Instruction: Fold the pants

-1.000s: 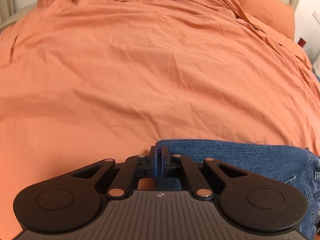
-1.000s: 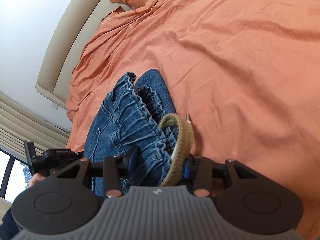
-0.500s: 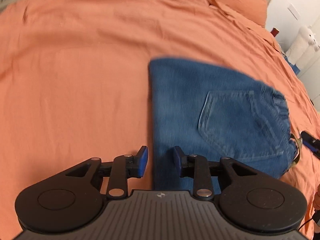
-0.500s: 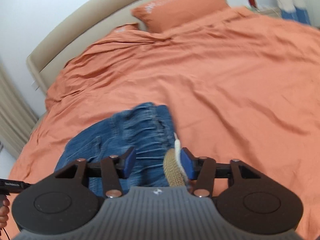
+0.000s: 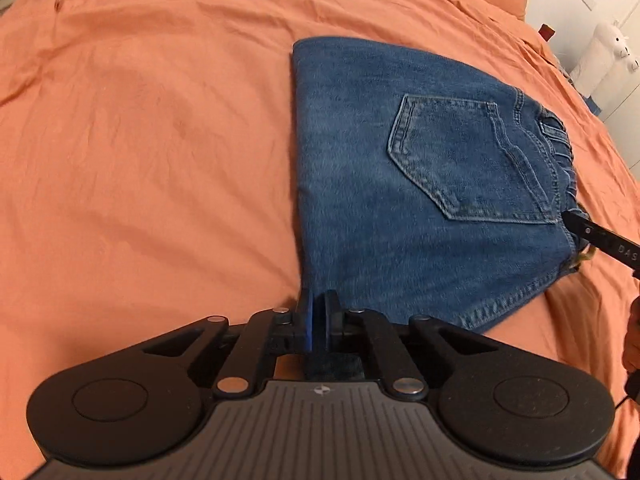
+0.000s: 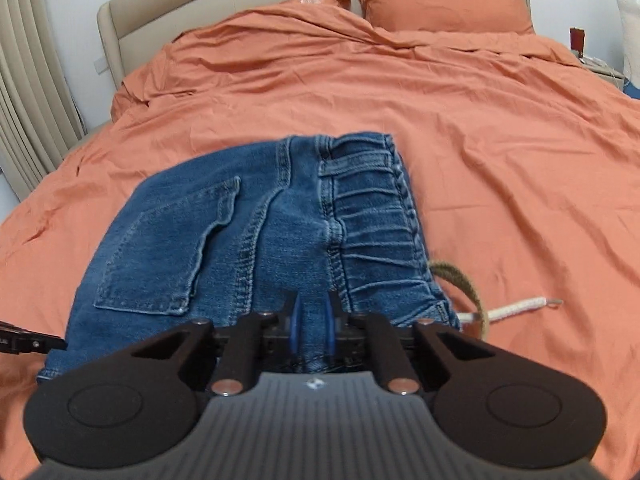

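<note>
Folded blue jeans [image 5: 400,184] lie as a compact packet on the orange duvet [image 5: 152,152] of a bed, back pocket [image 5: 472,160] facing up, while a person works two handheld grippers at its near edge. The left gripper [image 5: 318,320], its jaws having just been closing, is pinched on the near corner at the folded edge. The right gripper [image 6: 312,320], its jaws also just closing, clamps denim at the elastic waistband [image 6: 372,216] end. A braided drawstring [image 6: 460,280] trails loose from the waistband onto the duvet, its tipped end [image 6: 524,305] lying apart from the cloth. The risks appear plain: each grip may catch only the top layer, so a lift could peel the packet open; uneven pulling by the two hands could skew the edges; and the free drawstring could drag or end up sticking out of the next fold. The soft, rumpled duvet may also bunch beneath the denim as it slides.
</note>
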`<action>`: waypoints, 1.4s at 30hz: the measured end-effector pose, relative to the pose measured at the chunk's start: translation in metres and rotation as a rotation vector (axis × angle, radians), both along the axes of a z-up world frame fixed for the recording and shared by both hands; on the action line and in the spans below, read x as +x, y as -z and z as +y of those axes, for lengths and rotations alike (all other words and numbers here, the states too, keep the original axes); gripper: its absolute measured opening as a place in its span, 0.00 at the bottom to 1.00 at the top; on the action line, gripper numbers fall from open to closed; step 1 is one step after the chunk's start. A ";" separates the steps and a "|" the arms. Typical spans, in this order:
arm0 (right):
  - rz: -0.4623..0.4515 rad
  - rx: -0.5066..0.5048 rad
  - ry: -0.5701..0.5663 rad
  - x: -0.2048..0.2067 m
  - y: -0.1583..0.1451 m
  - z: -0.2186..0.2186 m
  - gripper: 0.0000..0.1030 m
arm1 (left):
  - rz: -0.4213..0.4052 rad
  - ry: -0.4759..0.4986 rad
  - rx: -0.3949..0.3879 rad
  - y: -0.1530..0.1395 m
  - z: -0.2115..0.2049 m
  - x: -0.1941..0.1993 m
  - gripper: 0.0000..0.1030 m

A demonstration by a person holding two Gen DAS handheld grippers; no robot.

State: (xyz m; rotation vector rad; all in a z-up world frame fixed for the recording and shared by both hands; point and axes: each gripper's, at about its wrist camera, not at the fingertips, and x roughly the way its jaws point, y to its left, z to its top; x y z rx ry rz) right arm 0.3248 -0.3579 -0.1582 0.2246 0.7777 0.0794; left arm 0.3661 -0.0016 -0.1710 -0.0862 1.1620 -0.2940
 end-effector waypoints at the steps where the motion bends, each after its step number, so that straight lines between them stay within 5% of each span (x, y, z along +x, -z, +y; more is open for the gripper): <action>1: 0.008 0.001 -0.001 0.000 0.001 -0.001 0.01 | 0.002 0.014 0.015 -0.002 -0.001 0.000 0.04; 7: -0.009 0.097 0.013 -0.007 -0.021 -0.018 0.04 | -0.101 0.046 0.038 -0.036 -0.003 0.012 0.08; 8: -0.021 0.142 0.023 -0.009 -0.023 -0.026 0.09 | -0.121 0.029 0.021 -0.041 -0.001 0.017 0.12; 9: -0.025 0.166 0.056 -0.009 -0.026 -0.034 0.33 | -0.136 0.012 0.001 -0.045 0.001 0.025 0.17; 10: -0.035 0.170 0.085 -0.010 -0.028 -0.041 0.45 | -0.145 -0.001 -0.018 -0.048 0.001 0.034 0.19; 13: -0.041 0.177 0.108 -0.005 -0.030 -0.059 0.44 | -0.168 -0.035 -0.045 -0.051 -0.002 0.060 0.31; 17: -0.021 0.314 0.131 0.022 -0.023 -0.092 0.46 | -0.175 -0.040 -0.031 -0.042 -0.005 0.096 0.46; 21: 0.078 0.495 0.112 0.069 -0.005 -0.114 0.69 | -0.128 -0.087 -0.115 -0.025 0.005 0.124 0.61; 29: 0.284 0.657 0.036 0.125 0.051 -0.128 0.66 | -0.019 -0.089 -0.257 0.011 0.026 0.132 0.61; 34: 0.291 0.762 0.008 0.127 0.073 -0.136 0.49 | -0.005 -0.102 -0.310 0.023 0.031 0.129 0.60; 39: 0.264 0.653 -0.029 0.124 0.051 -0.123 0.31 | 0.024 -0.138 -0.345 0.020 0.029 0.131 0.12; 42: 0.245 0.567 -0.043 0.123 0.029 -0.112 0.26 | -0.019 -0.124 -0.277 0.006 0.017 0.125 0.07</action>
